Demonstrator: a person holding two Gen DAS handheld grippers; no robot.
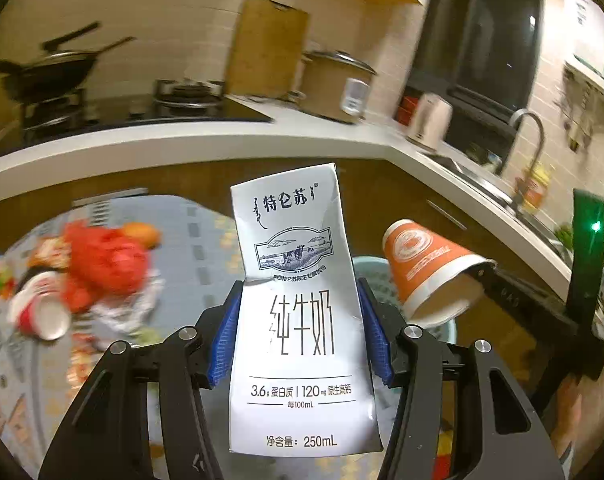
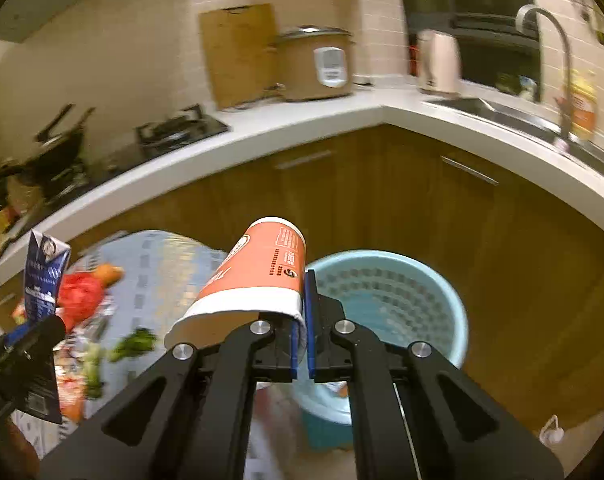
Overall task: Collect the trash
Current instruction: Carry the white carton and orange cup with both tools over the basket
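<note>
A white milk carton (image 1: 302, 312) with black lettering stands upright between the blue pads of my left gripper (image 1: 300, 332), which is shut on its sides. My right gripper (image 2: 300, 320) is shut on the rim wall of an orange paper cup (image 2: 258, 276) that lies tilted, bottom pointing away. The same orange paper cup (image 1: 429, 268) shows at the right of the left wrist view, and the milk carton (image 2: 44, 272) at the left of the right wrist view. A light blue perforated trash basket (image 2: 385, 292) stands on the floor just beyond the right gripper.
A patterned tablecloth (image 1: 198, 248) carries a red plastic bag (image 1: 102, 260), a red-and-white cup (image 1: 42, 312) on its side, green scraps (image 2: 134, 344) and wrappers. Behind runs a white counter (image 2: 302, 120) with stove, wok, cutting board, rice cooker, kettle and sink; wooden cabinets (image 2: 381, 184) below.
</note>
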